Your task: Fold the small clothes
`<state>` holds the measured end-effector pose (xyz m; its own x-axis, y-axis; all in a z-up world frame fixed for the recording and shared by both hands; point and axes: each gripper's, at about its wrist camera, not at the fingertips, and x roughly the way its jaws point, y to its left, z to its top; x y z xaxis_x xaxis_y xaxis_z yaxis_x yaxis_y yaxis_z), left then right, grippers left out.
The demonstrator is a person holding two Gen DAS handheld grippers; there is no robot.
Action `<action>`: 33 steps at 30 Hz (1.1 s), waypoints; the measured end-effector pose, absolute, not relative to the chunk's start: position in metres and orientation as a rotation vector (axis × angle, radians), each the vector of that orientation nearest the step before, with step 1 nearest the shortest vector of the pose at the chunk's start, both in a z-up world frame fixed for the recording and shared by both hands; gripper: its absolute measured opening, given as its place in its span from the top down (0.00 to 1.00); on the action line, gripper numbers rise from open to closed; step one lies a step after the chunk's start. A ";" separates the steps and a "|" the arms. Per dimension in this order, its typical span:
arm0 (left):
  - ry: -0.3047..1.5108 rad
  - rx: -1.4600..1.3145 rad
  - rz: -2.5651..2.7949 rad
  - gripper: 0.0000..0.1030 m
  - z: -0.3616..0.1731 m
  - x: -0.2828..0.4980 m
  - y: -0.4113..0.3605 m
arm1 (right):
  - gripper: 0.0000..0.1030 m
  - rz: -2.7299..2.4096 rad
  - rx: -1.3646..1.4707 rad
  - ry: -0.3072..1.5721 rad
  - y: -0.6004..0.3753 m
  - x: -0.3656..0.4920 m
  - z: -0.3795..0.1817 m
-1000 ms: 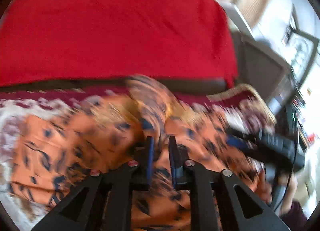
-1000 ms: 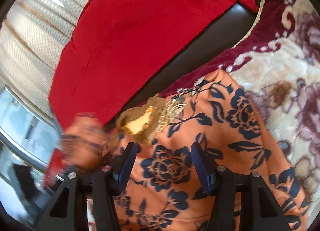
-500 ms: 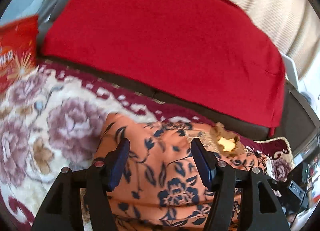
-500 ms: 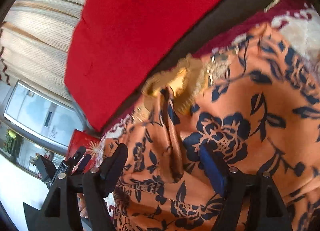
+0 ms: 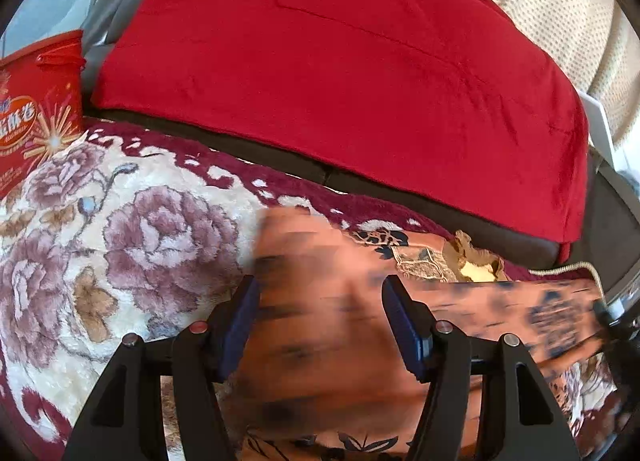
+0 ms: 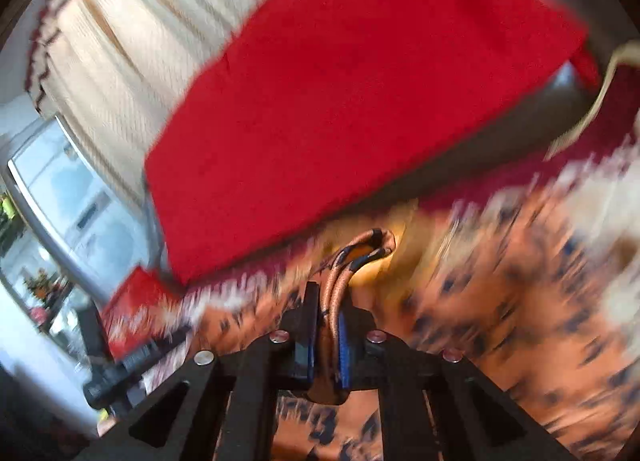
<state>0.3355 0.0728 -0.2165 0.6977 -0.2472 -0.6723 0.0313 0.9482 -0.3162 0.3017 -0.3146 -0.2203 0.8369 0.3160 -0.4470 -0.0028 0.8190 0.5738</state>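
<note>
the right gripper (image 6: 325, 325), spread wide half a second ago, has now clamped a fold of the orange floral garment (image 6: 500, 301), and a blurred orange flap (image 5: 320, 301) has swung between the left gripper's (image 5: 320, 313) parted fingers.

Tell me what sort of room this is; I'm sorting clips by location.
Most likely a home living room. An orange floral garment lies on a plush rose-patterned blanket, which seems to cover a dark sofa with a red throw over its back. Cream curtains hang behind.
</note>
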 end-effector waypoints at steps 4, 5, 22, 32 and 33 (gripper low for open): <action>0.798 -0.273 -0.165 0.38 -0.222 0.337 0.063 | 0.92 -0.012 0.645 0.491 -0.389 0.280 -0.210; 0.805 -0.260 -0.174 0.38 -0.223 0.338 0.057 | 0.92 -0.006 0.685 0.554 -0.407 0.284 -0.221; 0.892 0.105 -0.211 0.21 -0.260 0.333 -0.043 | 0.83 0.050 0.690 0.825 -0.409 0.313 -0.264; 0.833 -0.039 -0.282 0.20 -0.234 0.330 -0.028 | 0.82 0.100 0.571 0.838 -0.376 0.326 -0.257; 0.843 -0.046 -0.293 0.20 -0.236 0.331 -0.030 | 0.82 0.148 0.587 0.840 -0.370 0.328 -0.257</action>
<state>0.3309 -0.0299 -0.2356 0.6277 -0.2737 -0.7288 0.2374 0.9589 -0.1557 0.3276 -0.3702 -0.2573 0.6676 0.3482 -0.6581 0.1027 0.8324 0.5446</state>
